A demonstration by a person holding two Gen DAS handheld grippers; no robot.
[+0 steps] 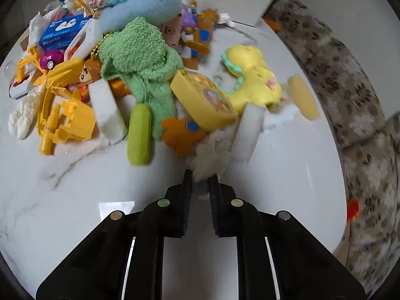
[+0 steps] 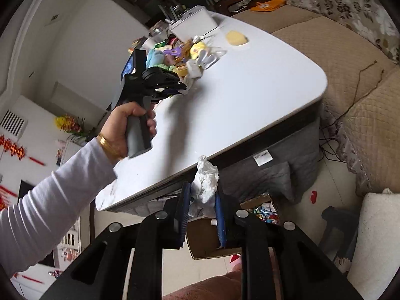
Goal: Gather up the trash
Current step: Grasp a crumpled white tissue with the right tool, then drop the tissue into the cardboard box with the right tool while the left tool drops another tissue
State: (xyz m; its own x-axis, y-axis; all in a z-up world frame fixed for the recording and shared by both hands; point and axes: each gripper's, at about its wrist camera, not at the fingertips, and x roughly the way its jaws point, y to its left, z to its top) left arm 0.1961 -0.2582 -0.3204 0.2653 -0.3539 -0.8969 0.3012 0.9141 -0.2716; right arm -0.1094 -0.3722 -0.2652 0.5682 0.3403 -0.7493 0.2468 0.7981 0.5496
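Note:
My left gripper (image 1: 200, 178) is shut on a crumpled white tissue (image 1: 211, 157) at the near edge of a pile of toys and trash on the white marble table (image 1: 75, 187). My right gripper (image 2: 201, 190) is shut on another crumpled white tissue (image 2: 206, 178) and holds it in the air beyond the table's edge, above an open cardboard box (image 2: 207, 240) on the floor. The left gripper (image 2: 178, 87) also shows in the right wrist view, at the pile.
The pile holds a green plush (image 1: 140, 57), a blue plush (image 1: 142, 2), a yellow toy (image 1: 247, 80), a yellow excavator (image 1: 60, 95), white foam blocks (image 1: 107, 112), a blue tissue pack (image 1: 65, 30) and another tissue (image 1: 21, 117). A sofa (image 2: 350, 75) flanks the table.

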